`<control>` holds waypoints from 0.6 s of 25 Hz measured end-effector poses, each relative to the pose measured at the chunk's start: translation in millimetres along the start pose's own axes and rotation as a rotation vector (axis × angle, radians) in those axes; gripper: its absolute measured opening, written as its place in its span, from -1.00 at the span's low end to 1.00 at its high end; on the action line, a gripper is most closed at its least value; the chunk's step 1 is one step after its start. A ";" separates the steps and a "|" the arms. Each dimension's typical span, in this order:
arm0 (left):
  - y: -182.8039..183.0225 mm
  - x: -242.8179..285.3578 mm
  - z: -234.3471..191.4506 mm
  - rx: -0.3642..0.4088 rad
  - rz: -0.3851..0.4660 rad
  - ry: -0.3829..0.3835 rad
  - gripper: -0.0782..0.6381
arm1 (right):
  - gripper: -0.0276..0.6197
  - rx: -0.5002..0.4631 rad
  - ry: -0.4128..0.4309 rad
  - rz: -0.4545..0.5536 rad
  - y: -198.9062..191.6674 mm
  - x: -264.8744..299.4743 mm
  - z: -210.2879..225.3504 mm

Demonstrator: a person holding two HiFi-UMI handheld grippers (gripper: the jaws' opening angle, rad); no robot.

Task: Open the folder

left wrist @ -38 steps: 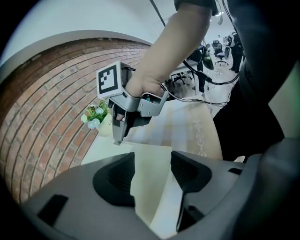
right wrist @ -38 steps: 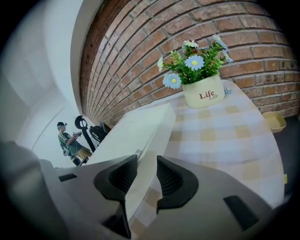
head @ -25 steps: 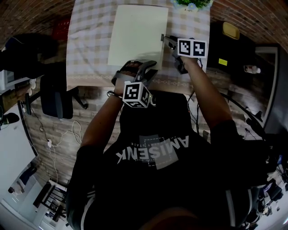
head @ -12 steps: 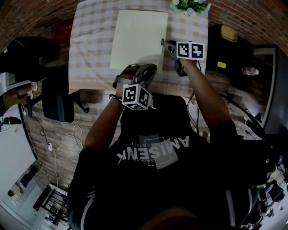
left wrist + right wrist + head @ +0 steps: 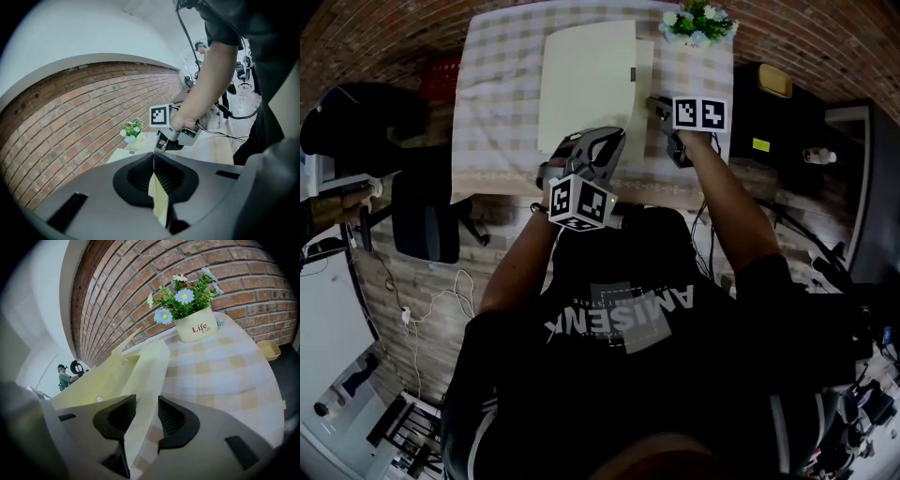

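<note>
The folder [image 5: 586, 80] is found flat on the counter [image 5: 497, 103], in the middle of its far half, but its cover [image 5: 140, 380] is no longer closed. Where a second ago one flat pale sheet was seen, the cover is now raised at its near edge and a strip of the lower leaf is exposed along the right side. The left gripper [image 5: 598, 139] has been lifted with that edge, and its jaws are clamped together on the thin cover (seen edge-on between the pads in the left gripper view). The jaws of the right gripper [image 5: 654, 101] have just been opening and stand wide apart; the cover's edge passes between them without being gripped. The opening is judged to be begun but far from done: the cover has yet to be swung over. Behind, a brick wall [image 5: 117, 282] is seen; the counter is spread with a checked cloth, a dark chair [image 5: 422, 211] stands at its left, and a flower pot [image 5: 698, 21] sits at the far right corner.
</note>
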State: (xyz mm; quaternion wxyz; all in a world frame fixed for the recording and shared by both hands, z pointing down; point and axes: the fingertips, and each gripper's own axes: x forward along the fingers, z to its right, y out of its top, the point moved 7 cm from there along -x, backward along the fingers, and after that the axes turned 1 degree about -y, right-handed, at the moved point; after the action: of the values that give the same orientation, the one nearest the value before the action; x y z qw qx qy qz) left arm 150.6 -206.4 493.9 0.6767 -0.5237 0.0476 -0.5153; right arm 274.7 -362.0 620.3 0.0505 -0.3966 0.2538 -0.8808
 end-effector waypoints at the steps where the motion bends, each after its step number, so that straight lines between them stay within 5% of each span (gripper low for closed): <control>1: 1.4 -3.6 -4.1 0.004 0.012 0.008 -0.74 | -0.37 -0.001 -0.005 0.000 -0.2 -0.1 0.1; 4: 1.0 -18.0 -13.1 0.034 0.038 0.048 -0.74 | -0.36 -0.001 -0.018 -0.002 0.0 0.5 -0.3; 15: -13.2 -81.8 -62.2 -0.050 0.077 0.228 -0.74 | -0.36 0.003 -0.090 -0.006 0.2 0.2 -5.9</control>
State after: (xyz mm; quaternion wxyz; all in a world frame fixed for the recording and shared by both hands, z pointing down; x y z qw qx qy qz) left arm 66.5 -185.3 437.3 0.6730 -0.4762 0.1573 -0.5436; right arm 270.2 -359.9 617.1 0.0599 -0.4365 0.2487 -0.8626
